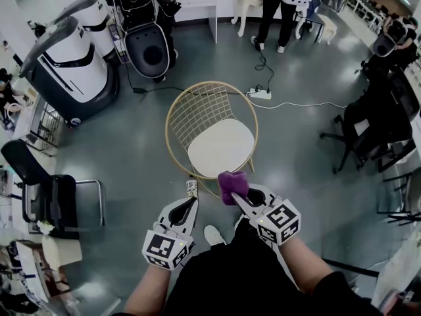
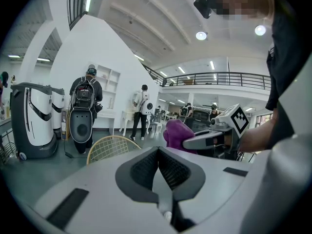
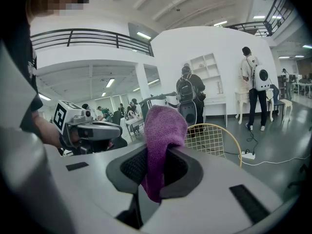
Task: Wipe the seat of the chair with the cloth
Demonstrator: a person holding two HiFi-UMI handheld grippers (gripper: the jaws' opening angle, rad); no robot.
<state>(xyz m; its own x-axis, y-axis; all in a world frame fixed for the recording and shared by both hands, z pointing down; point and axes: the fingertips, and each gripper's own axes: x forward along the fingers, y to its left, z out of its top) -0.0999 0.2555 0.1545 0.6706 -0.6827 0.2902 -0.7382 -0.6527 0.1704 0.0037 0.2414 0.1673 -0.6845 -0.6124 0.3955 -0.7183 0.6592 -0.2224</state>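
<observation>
Floor [image 1: 131, 170]: grey, glossy. White wall [image 2: 97, 52] with an open shelf [image 2: 108, 87]. Railed balcony [image 2: 219, 77] above, round ceiling lights [image 2: 201, 35] on. White machines [image 1: 69, 68] at far left. Black office chair [image 1: 49, 199] on the left, more black chairs [image 1: 368, 133] on the right. Power strip [image 1: 260, 94] with white cable [image 1: 302, 104] on the floor. Person [image 1: 270, 12] standing by the far wall.

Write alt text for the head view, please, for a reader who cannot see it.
From above, the right gripper holds a purple cloth near the front edge of the white seat of a gold wire chair. The left gripper is beside it, shut and empty, above a grey floor.
</observation>
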